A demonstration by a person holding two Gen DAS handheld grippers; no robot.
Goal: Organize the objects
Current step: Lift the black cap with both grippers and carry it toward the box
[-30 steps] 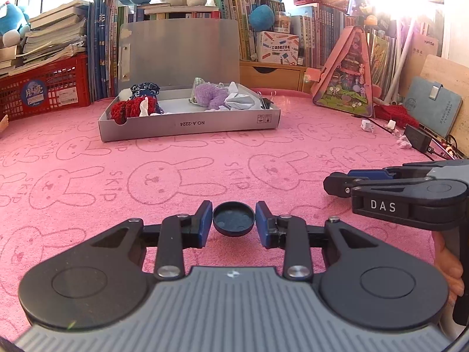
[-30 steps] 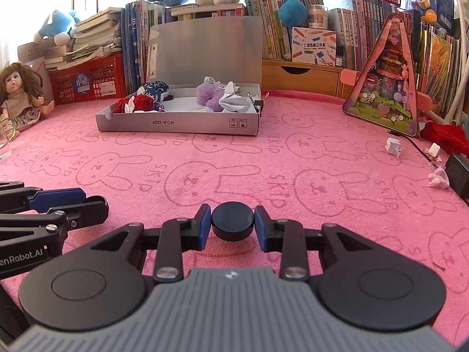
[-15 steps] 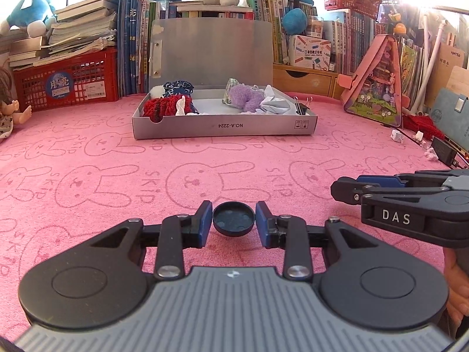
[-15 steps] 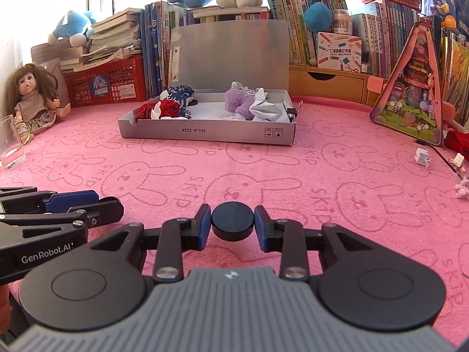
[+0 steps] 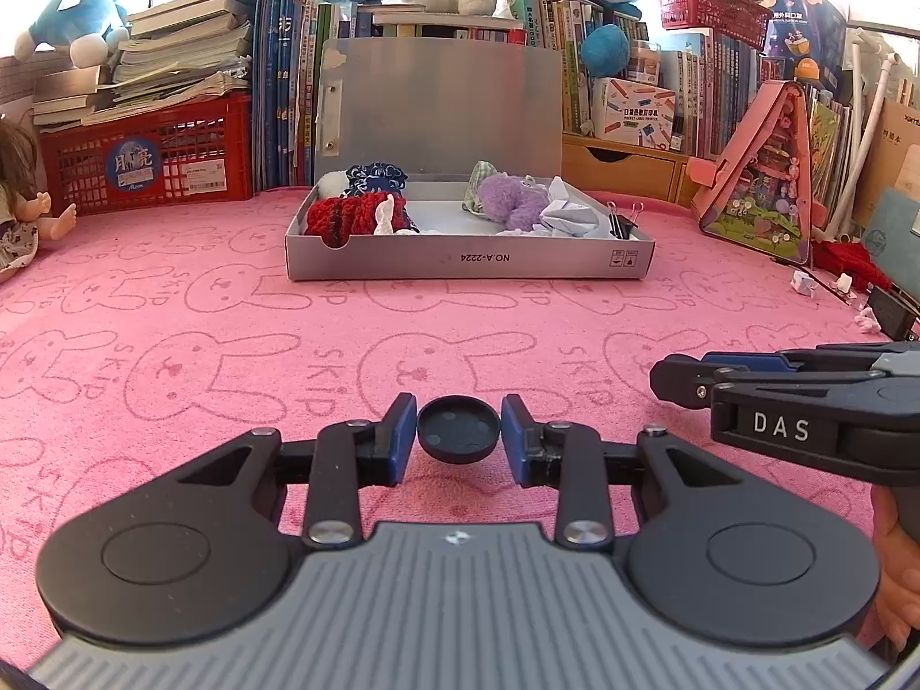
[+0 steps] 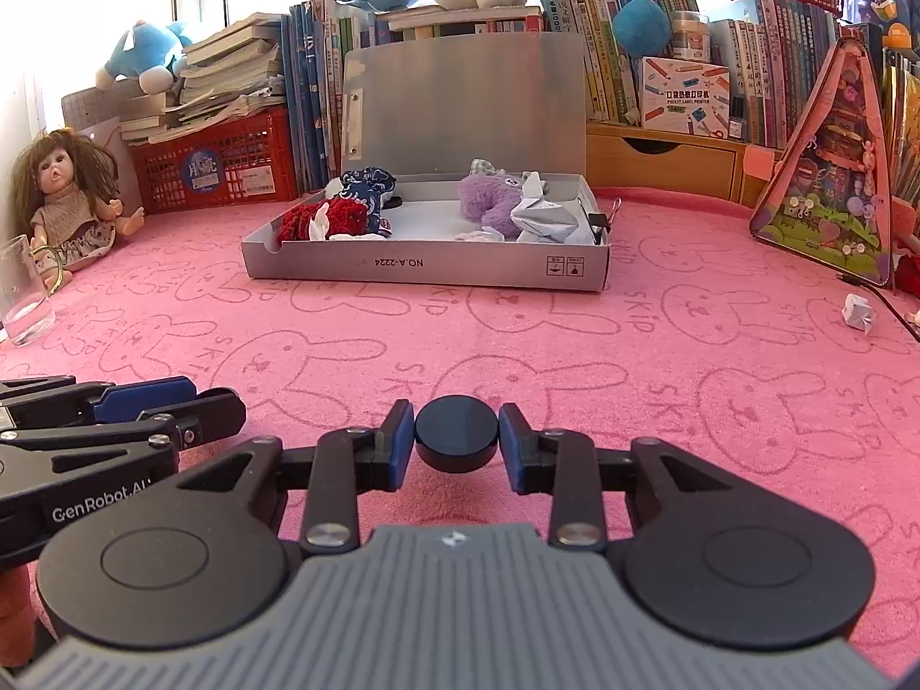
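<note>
My left gripper (image 5: pixel 458 437) is shut on a round black cap (image 5: pixel 458 429), its hollow side up, held above the pink mat. My right gripper (image 6: pixel 456 434) is shut on a round black disc (image 6: pixel 456 431), also above the mat. Each gripper shows side-on in the other's view: the right one (image 5: pixel 667 379) and the left one (image 6: pixel 230 408). Ahead on the mat stands the open grey box (image 5: pixel 468 259) (image 6: pixel 425 270), lid raised, holding red knitwear, blue patterned cloth, a purple plush, folded paper and binder clips.
A pink bunny-print mat (image 5: pixel 287 345) covers the table. A red basket (image 5: pixel 144 161), books and plush toys line the back. A doll (image 6: pixel 63 195) and a glass (image 6: pixel 23 293) sit at left. A pink triangular toy house (image 6: pixel 828 172) and paper scraps lie at right.
Both grippers have swung left and drawn nearer the grey box, which now sits more central and larger in both views. Each still holds its black piece.
</note>
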